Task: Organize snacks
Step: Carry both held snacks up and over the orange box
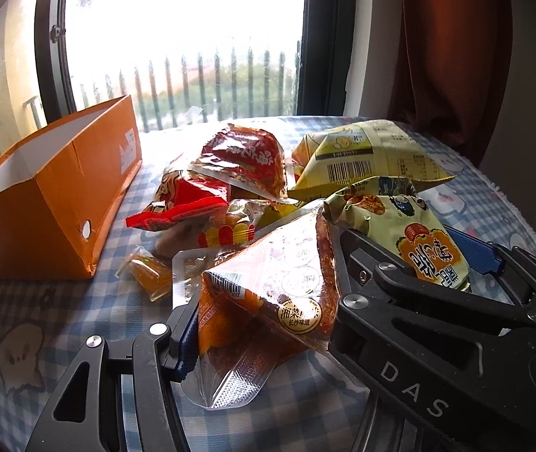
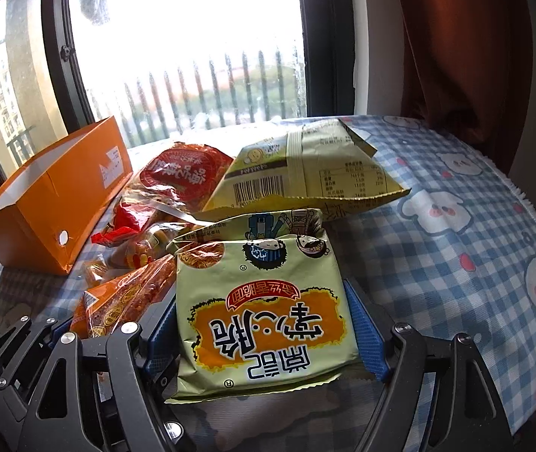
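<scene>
A pile of snack packets lies on a blue checked cloth (image 1: 79,301). My left gripper (image 1: 264,324) is closed around a clear packet of orange-red spicy snack (image 1: 268,293). My right gripper (image 2: 264,327) straddles a pale green packet with an orange label (image 2: 264,312), its blue pads touching both sides. That packet also shows in the left wrist view (image 1: 411,233). An open orange cardboard box (image 1: 53,196) stands at the left; it also shows in the right wrist view (image 2: 53,196). Behind lie a red packet (image 1: 245,158) and a yellow-green bag (image 1: 369,158).
A window with railings (image 1: 192,75) runs behind the table. A dark red curtain (image 1: 445,37) hangs at the right. Small orange jelly packets (image 1: 151,271) lie near the box. The cloth's right side (image 2: 456,245) shows cartoon ghost prints.
</scene>
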